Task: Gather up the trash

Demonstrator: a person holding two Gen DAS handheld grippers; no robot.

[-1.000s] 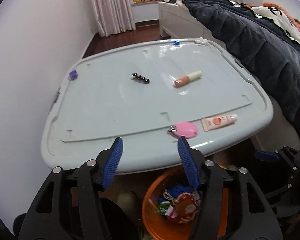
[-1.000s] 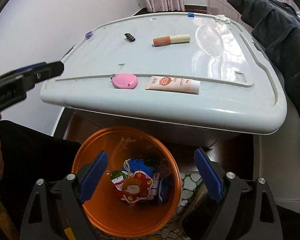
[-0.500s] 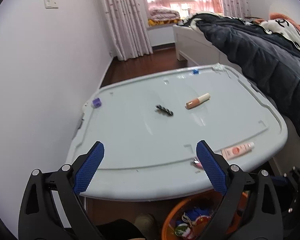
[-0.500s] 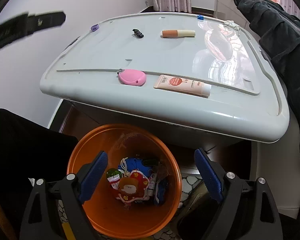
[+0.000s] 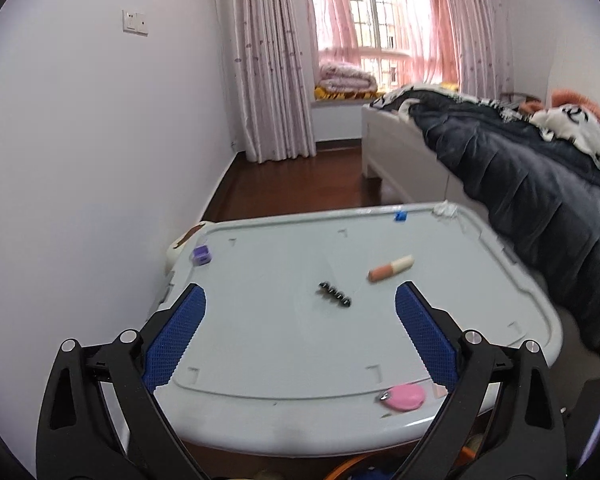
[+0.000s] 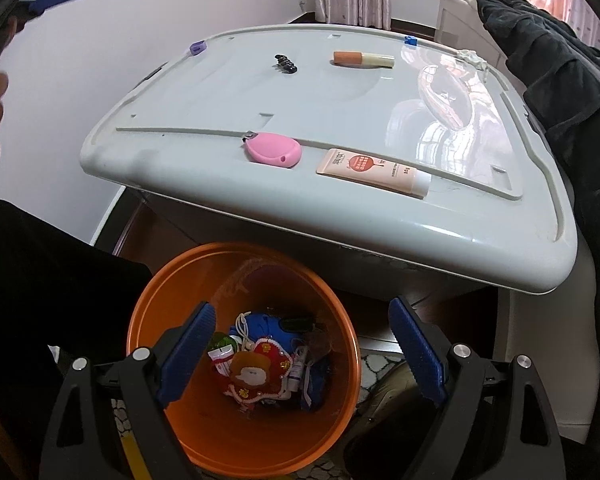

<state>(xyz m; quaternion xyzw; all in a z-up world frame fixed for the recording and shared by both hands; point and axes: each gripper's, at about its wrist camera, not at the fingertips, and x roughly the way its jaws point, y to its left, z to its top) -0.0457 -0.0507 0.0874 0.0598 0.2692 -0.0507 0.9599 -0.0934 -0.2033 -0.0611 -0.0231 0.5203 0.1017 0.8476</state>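
orange bin (image 6: pixel 244 360) at 6 o'clock already holds several scraps. on the grey lid (image 6: pixel 220 92) remain a pink case (image 6: pixel 275 149), cream tube (image 6: pixel 374 171) at 3 o'clock of it, lip tube (image 5: pixel 390 267), black clip (image 5: pixel 335 293). left gripper (image 5: pixel 300 332) has just spread wide, empty; right gripper (image 6: pixel 300 344) gapes empty above the bin.

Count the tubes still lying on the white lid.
2. An orange-and-cream tube lies toward the far side of the white lid, and a peach tube lies on the near edge beside the pink case. None seems hidden.
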